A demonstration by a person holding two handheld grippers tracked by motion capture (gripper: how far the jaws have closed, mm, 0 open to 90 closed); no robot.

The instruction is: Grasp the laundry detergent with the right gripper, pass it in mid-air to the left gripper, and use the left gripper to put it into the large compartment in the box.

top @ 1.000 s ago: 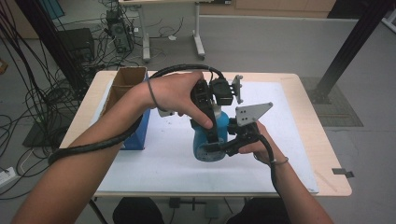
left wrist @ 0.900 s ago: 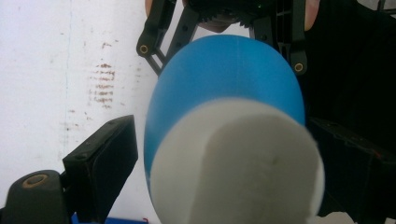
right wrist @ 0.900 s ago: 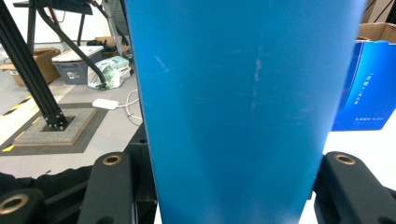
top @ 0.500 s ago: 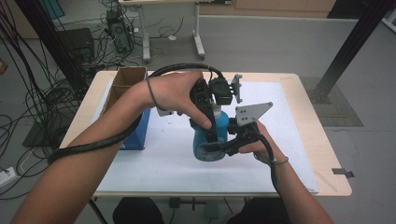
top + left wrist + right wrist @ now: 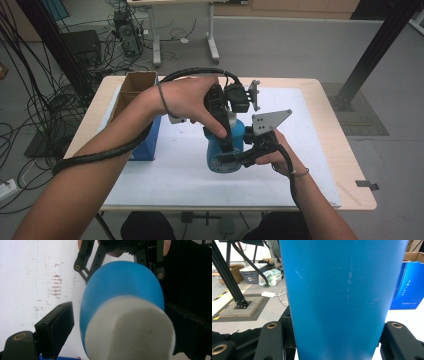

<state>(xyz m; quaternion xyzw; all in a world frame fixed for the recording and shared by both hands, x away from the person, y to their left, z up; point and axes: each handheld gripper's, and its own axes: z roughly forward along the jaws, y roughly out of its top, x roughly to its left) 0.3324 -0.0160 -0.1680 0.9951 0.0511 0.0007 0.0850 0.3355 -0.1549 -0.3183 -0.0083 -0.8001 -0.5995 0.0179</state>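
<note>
While both hands hover over the middle of the bench (image 5: pixel 320 150), the high view shows a blue bottle (image 5: pixel 223 150) standing upright on the white sheet (image 5: pixel 165 170), the right gripper (image 5: pixel 239 157) clamped on its lower body and the left gripper (image 5: pixel 225 125) coming down over its top. A blue box (image 5: pixel 147 142) stands to the left, near the bottle.

Left gripper view: white cap (image 5: pixel 130 330) of the bottle sits between the jaws; left jaw stands clear of it, right side hidden, so I cannot tell its state.

Right gripper view: bottle wall between both jaws, grasped.
</note>
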